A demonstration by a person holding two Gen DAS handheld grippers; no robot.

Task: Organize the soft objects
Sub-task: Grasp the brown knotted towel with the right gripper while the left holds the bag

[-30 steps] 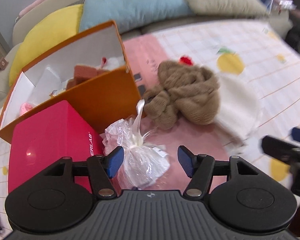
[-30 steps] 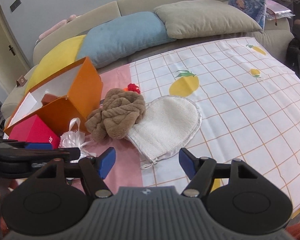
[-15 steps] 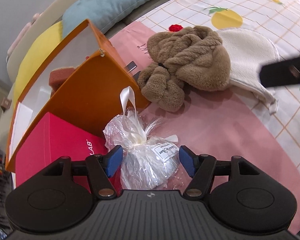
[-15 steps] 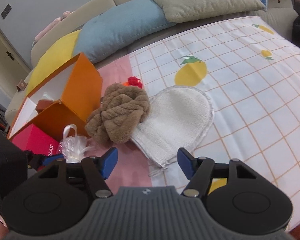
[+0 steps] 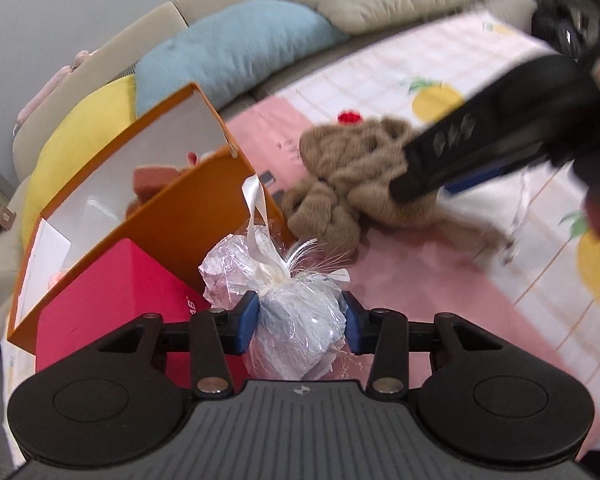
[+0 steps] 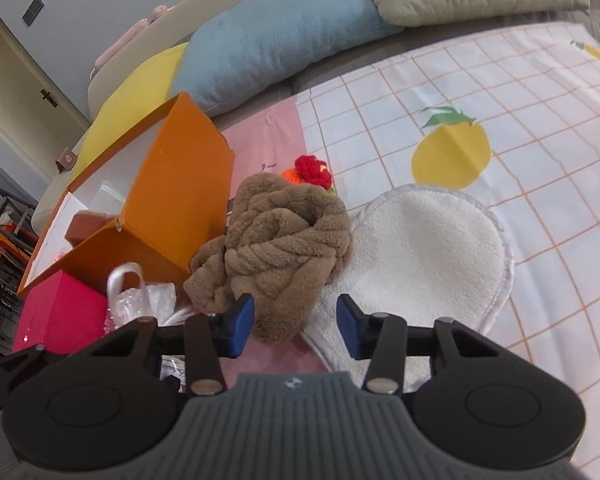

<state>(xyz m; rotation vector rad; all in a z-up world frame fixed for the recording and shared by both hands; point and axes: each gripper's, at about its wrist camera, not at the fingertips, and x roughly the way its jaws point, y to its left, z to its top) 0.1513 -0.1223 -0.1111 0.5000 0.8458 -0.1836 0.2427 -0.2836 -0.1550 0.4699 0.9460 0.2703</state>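
Cellophane bundle [image 5: 296, 320] tied with white ribbon, sitting between the pads of the left claw [image 5: 298, 322], both blue pads touching its crinkled sides: clenched on it, though how firmly cannot be told. Lying on the pink part of the bed sheet [image 5: 412, 280], just beside the red box [image 5: 112, 300] at 9 o'clock and the orange box [image 5: 180, 216] at 11 o'clock. Judged the pick-up step, with the orange box, open and already holding a few things, the likely goal. Next calls for a lift clear of the sheet, then a carry toward 11 o'clock over the orange wall, gently, since wrap crumples and slips. Right claw [image 6: 295, 320] released, pads astride the near end of the brown plush scarf [image 6: 288, 240] without pinching; needs closing before any lift. White mitt [image 6: 420, 248] at 2 o'clock, partly under the scarf.
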